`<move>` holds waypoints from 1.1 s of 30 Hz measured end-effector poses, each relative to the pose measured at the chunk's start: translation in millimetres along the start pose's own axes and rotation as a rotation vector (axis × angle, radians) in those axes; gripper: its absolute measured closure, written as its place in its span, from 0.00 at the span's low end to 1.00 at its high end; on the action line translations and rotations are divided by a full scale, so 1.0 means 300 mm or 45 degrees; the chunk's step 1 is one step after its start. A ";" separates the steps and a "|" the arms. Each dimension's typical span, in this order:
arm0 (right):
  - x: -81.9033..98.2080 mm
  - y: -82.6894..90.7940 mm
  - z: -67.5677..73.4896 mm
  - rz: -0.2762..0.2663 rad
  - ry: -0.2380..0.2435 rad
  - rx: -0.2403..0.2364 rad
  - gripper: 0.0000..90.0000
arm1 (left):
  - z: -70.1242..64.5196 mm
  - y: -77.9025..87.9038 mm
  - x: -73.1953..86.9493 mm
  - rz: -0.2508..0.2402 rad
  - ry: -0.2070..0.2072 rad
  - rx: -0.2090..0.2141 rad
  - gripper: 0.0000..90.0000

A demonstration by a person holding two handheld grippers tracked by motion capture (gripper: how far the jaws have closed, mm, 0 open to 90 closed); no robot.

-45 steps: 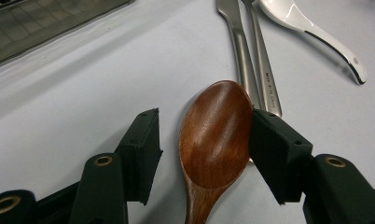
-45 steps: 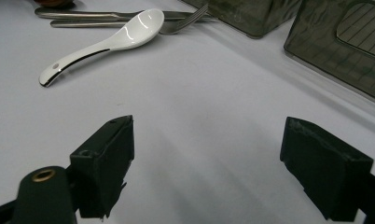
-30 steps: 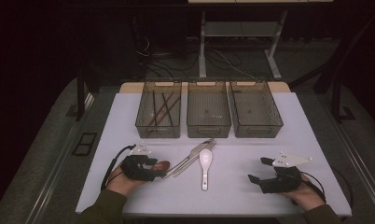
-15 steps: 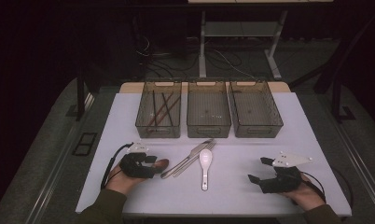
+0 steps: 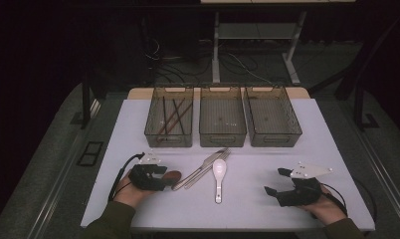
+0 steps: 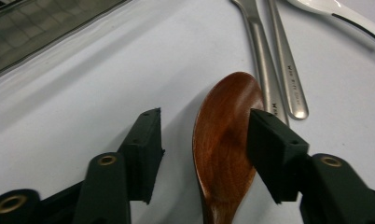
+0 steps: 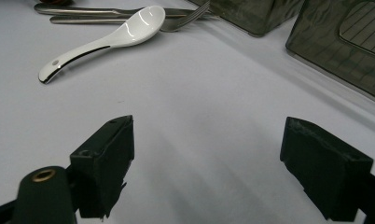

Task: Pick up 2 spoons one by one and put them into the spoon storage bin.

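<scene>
wooden spoon (image 6: 227, 140) lies on white table (image 5: 337, 149) at near left, bowl between jaws of my left gripper (image 5: 160, 177). jaws have just been closing; one pad touches bowl's edge, other stands apart, so no grip yet. two metal forks (image 5: 203, 169) just right of bowl, tight margin there; white ceramic spoon (image 5: 218, 172) beyond them. right gripper (image 5: 277, 181) rests near right, jaws wide, nothing between. three bins (image 5: 223, 142) along far side; bare table between.

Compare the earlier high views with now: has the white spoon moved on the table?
No. The white spoon keeps its place below the middle bin, beside the fork.
</scene>
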State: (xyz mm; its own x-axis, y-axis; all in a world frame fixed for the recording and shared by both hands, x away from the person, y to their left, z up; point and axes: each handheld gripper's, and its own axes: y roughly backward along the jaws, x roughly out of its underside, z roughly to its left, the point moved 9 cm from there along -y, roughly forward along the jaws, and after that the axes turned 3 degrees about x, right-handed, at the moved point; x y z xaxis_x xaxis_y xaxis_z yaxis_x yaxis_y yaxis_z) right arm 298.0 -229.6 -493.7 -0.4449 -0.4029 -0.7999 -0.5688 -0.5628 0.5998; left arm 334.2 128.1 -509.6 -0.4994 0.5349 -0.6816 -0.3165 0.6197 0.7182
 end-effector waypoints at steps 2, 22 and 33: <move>0.000 0.000 0.000 0.002 0.002 0.000 0.20 | -0.009 0.000 -0.001 -0.001 0.010 0.017 0.59; 0.001 0.000 0.000 0.003 0.004 0.001 0.20 | -0.028 0.022 -0.015 -0.026 -0.010 0.082 0.92; -0.001 0.003 -0.002 -0.001 0.003 0.003 0.20 | -0.031 0.024 -0.021 -0.032 -0.030 0.054 0.93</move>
State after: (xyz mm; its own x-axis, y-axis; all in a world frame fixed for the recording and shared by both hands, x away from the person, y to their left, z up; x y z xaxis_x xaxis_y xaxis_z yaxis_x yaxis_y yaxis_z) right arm 298.0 -230.2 -493.0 -0.4429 -0.4038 -0.8005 -0.5710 -0.5614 0.5990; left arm 327.6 123.9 -498.7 -0.4724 0.5322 -0.7026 -0.2940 0.6563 0.6948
